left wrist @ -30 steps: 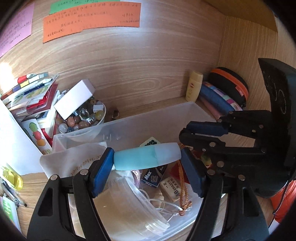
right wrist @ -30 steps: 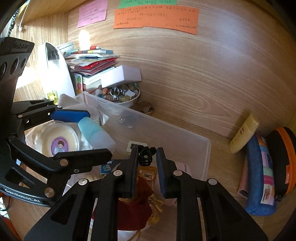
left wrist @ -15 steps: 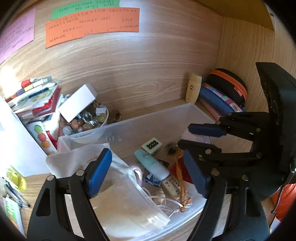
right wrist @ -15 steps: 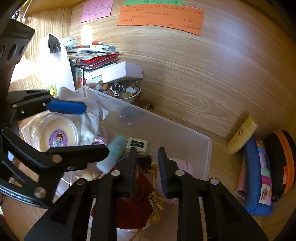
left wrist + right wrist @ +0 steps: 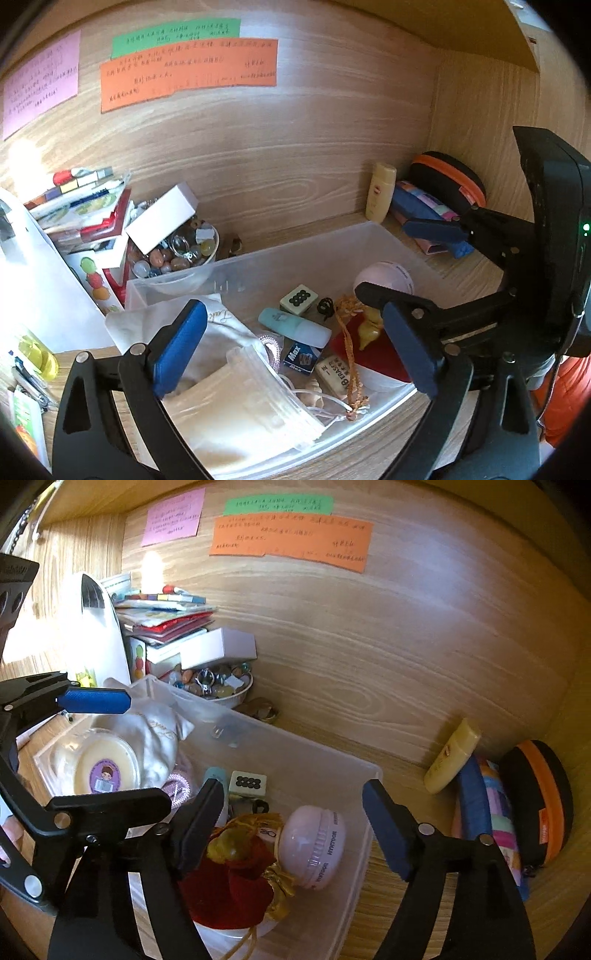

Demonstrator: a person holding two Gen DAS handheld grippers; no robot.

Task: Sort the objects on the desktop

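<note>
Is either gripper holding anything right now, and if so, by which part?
Nothing is held. The left gripper and right gripper are both opening with nothing clamped; the light blue tube lies loose in the clear bin.

Clear plastic bin; wood-grain desk; red velvety cloth pouch; paper notes.

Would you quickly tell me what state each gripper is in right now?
Left gripper: jaws opening, nothing held, over the clear bin.
Right gripper: jaws opening, nothing held.
</note>
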